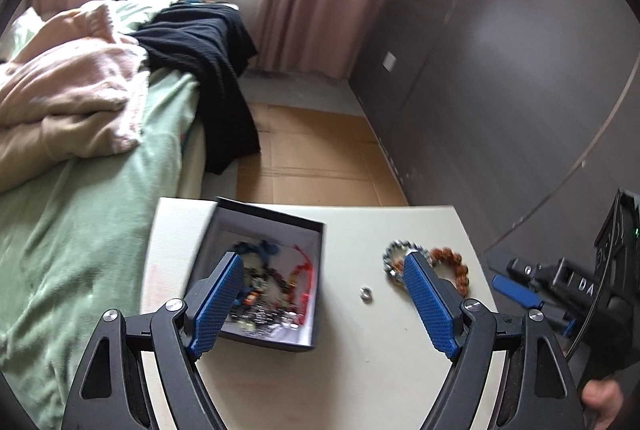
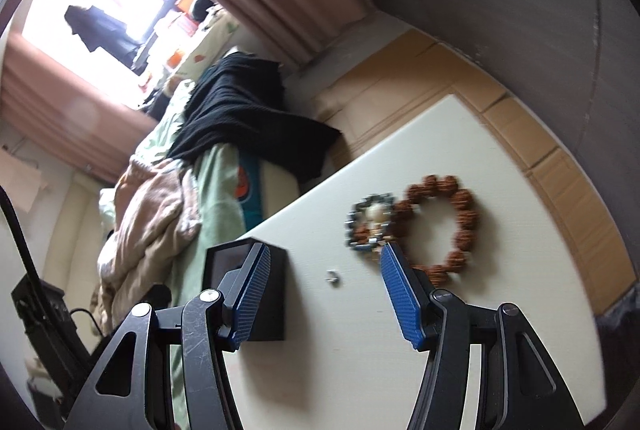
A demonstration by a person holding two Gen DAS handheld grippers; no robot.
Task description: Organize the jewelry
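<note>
A dark open box (image 1: 308,226) holding a tangle of bead strings and red cord stands on a small white table (image 1: 360,370). To its right lie a silver chain bracelet (image 1: 394,254), a brown bead bracelet (image 1: 456,264) and a small silver ring (image 1: 365,294). My left gripper (image 1: 324,266) hovers open over the box's right side and the ring, nothing between its fingers. In the right wrist view the box (image 2: 272,294), the ring (image 2: 333,277), the chain bracelet (image 2: 360,226) and the bead bracelet (image 2: 452,218) lie ahead. My right gripper (image 2: 324,258) is open and empty above the ring.
A bed with green sheet (image 1: 80,222), a beige blanket (image 1: 64,98) and a black garment (image 1: 204,50) lies left of the table. Cardboard (image 1: 312,158) covers the floor beyond it. A grey wall (image 1: 500,90) runs along the right. The right gripper's body (image 1: 560,282) shows at the right edge.
</note>
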